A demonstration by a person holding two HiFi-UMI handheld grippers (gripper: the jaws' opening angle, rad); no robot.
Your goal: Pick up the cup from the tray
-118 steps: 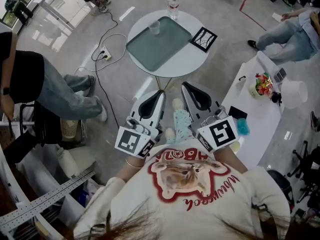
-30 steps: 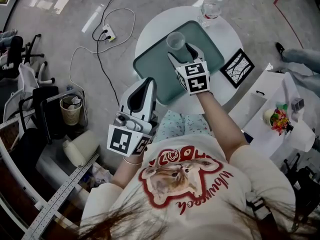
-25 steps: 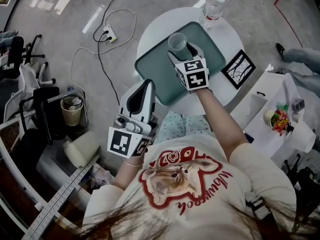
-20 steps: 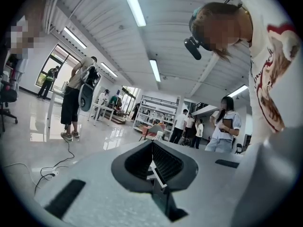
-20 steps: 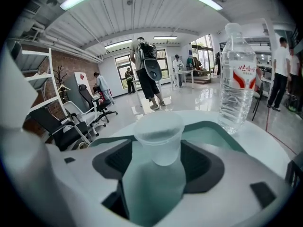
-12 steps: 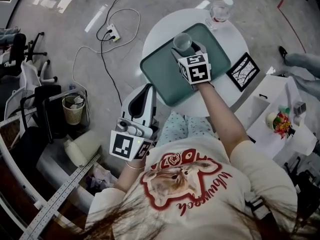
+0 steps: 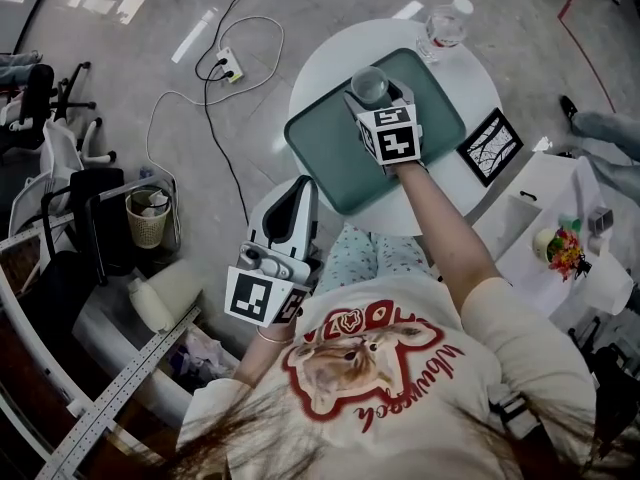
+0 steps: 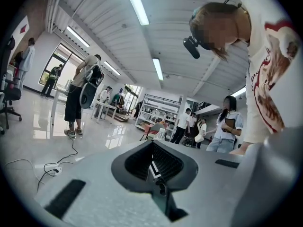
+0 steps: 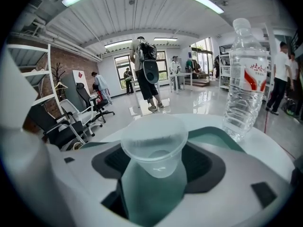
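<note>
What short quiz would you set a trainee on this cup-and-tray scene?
1. True or false: the left gripper holds the cup.
2. The bottle stands: A on the table beside the tray; B on the tray; C in the left gripper.
3. Fill in: the right gripper has its jaws closed on the ____.
Key: 1 false; 2 A; 3 cup.

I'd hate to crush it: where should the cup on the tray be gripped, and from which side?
Grip the cup across its side wall, below the rim, coming in level from the person's side, clear of the bottle. It stands upright, tapered and thin, so squeeze lightly. The right gripper grips it so.
</note>
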